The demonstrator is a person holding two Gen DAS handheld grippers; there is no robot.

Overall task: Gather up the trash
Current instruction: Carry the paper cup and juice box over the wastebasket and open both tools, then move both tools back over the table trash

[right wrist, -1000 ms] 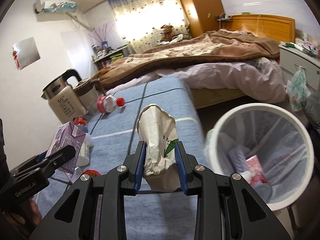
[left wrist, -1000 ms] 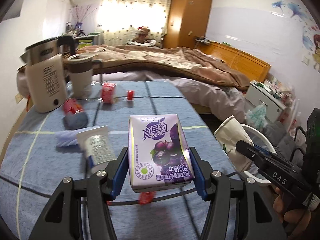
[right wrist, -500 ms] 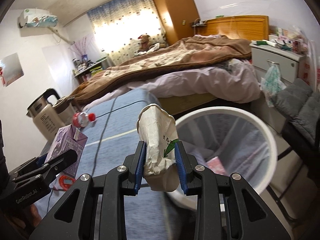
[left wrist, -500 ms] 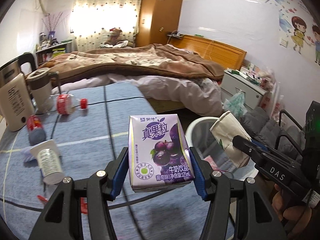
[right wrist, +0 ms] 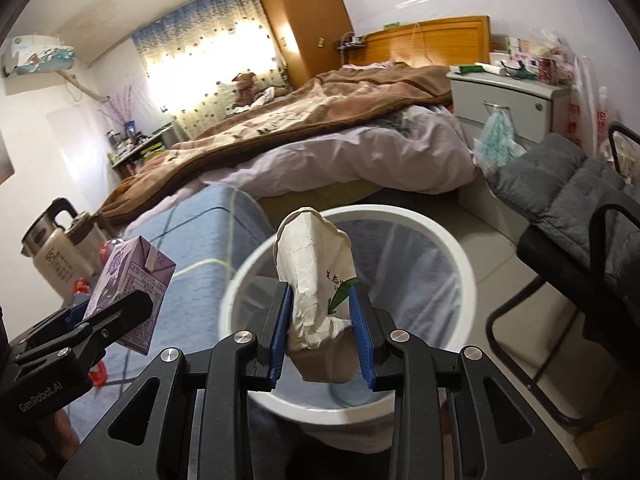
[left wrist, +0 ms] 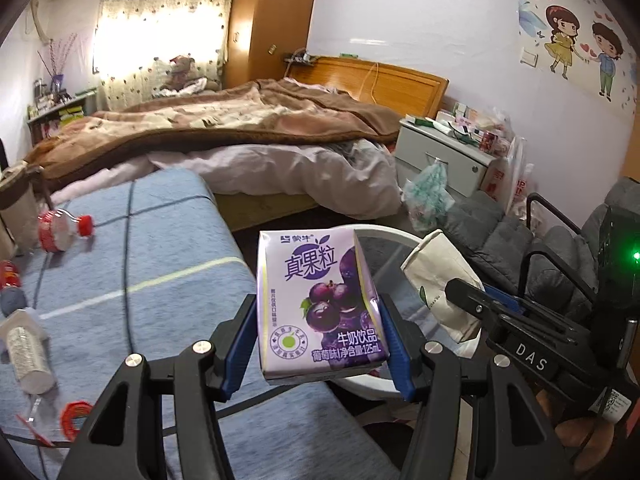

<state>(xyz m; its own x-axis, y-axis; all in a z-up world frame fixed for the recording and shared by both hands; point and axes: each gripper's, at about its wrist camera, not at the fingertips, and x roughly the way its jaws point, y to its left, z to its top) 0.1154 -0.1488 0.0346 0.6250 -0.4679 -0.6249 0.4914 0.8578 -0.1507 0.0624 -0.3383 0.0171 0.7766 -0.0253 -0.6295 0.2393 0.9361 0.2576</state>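
Note:
My left gripper (left wrist: 318,344) is shut on a purple milk-drink carton (left wrist: 320,304) and holds it upright at the table's right edge, beside the white trash bin (left wrist: 384,236). The carton also shows in the right wrist view (right wrist: 132,284). My right gripper (right wrist: 322,332) is shut on a crumpled white paper cup (right wrist: 316,276) and holds it over the bin (right wrist: 456,248), whose mouth lies right under it. The cup also shows in the left wrist view (left wrist: 440,276), in the right gripper (left wrist: 480,312).
On the blue-clothed table (left wrist: 140,280) lie a small bottle with a red cap (left wrist: 60,230), a clear tube (left wrist: 26,352), a red can (left wrist: 10,276) and red scraps (left wrist: 74,418). A kettle (right wrist: 52,252) stands at the back. A bed, a nightstand and a grey chair (right wrist: 580,208) surround the bin.
Both grippers have swung right, away from the table. The cup now hangs over the bin's mouth, and the carton has come to the table's edge next to the bin.

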